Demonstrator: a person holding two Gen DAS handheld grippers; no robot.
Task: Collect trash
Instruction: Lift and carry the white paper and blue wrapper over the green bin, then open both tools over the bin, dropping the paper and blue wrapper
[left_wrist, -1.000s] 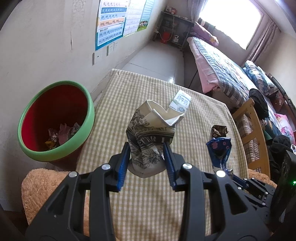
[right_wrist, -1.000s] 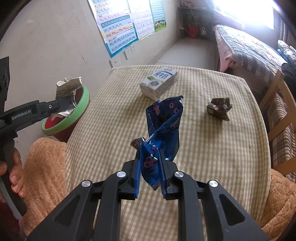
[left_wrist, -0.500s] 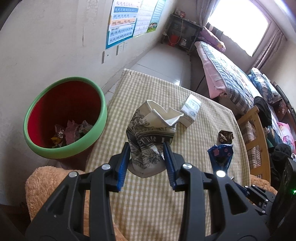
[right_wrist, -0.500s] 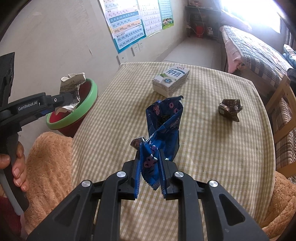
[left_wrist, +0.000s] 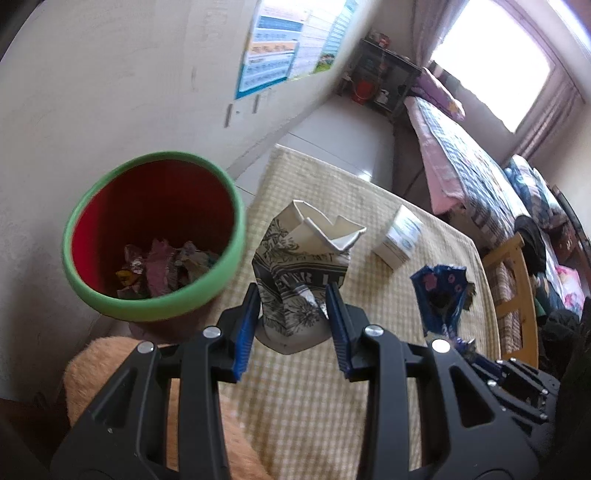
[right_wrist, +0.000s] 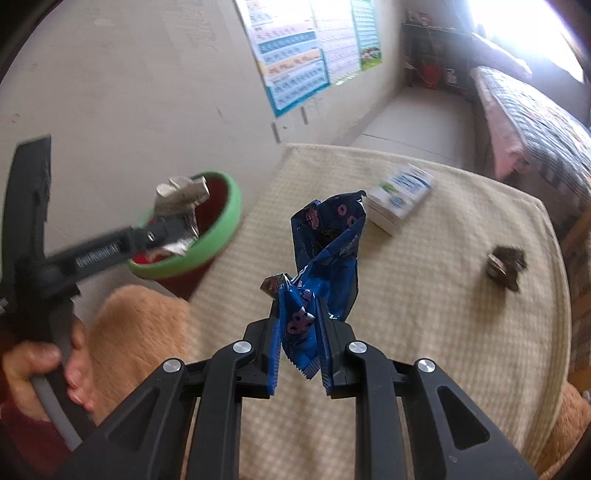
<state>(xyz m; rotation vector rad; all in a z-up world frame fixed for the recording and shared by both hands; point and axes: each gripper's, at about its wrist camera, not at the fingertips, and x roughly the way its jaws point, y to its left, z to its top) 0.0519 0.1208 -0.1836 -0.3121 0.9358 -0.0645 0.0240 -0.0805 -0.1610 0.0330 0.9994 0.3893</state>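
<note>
Bedroom w/ pale wall, posters (right_wrist: 295, 55) on it, bed (left_wrist: 476, 162) along the far side under a bright window, dark shelf unit (left_wrist: 384, 88) in the corner. Table (right_wrist: 424, 295) w/ beige checked cloth fills the middle; orange fuzzy cushion (right_wrist: 140, 328) at its near-left corner, wooden chair (left_wrist: 517, 295) at its right edge.

Red bin w/ green rim (left_wrist: 155, 236) stands on the floor just beside the table's left edge, wrappers already in the bottom. Milk carton (right_wrist: 400, 197) lies flat on the cloth toward the far side; small dark crumpled wrapper (right_wrist: 504, 266) sits well apart, to the right.

Left gripper (left_wrist: 291, 317): jaws narrow, clamped on a crushed black-and-white paper carton (left_wrist: 303, 273), long axis upright, torn open top pointing up. In the right wrist view it hangs over the bin's rim, nothing between it and the bin mouth.

Right gripper (right_wrist: 298, 343): jaws narrow, pinching a blue snack bag (right_wrist: 328, 251) at its lower end; bag stands roughly upright over the table, torn mouth up, leaning slightly right.
</note>
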